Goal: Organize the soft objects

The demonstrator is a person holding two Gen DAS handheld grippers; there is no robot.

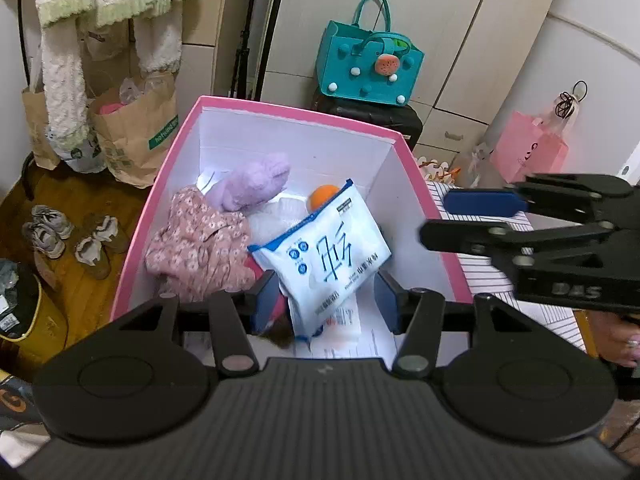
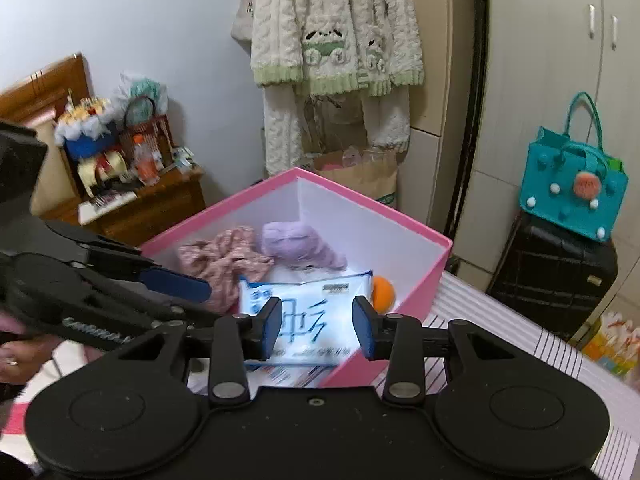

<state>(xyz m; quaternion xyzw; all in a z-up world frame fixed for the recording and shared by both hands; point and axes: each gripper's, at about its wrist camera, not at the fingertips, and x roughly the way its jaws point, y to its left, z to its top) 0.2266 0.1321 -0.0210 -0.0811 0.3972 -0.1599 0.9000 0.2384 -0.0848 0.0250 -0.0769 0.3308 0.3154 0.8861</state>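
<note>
A pink box (image 1: pixel 158 216) with white inner walls holds a pink floral cloth (image 1: pixel 200 248), a purple plush (image 1: pixel 256 184), an orange ball (image 1: pixel 322 196) and a white and blue soft pack (image 1: pixel 324 248). My left gripper (image 1: pixel 326 300) hangs over the box's near end, open, with the pack's lower part lying between its blue pads, which stand apart from it. My right gripper (image 2: pixel 319 328) is open and empty, held over the box's near right corner. The pack (image 2: pixel 308 312) shows through its gap, down in the box (image 2: pixel 384 216).
A striped cover (image 1: pixel 500 276) lies under the box to the right. A teal felt bag (image 1: pixel 366 68) sits on a black suitcase (image 1: pixel 376 120) behind. Paper bags (image 1: pixel 132 136) and shoes (image 1: pixel 72 240) stand on the floor left. A person's hand (image 1: pixel 622 340) holds the right gripper.
</note>
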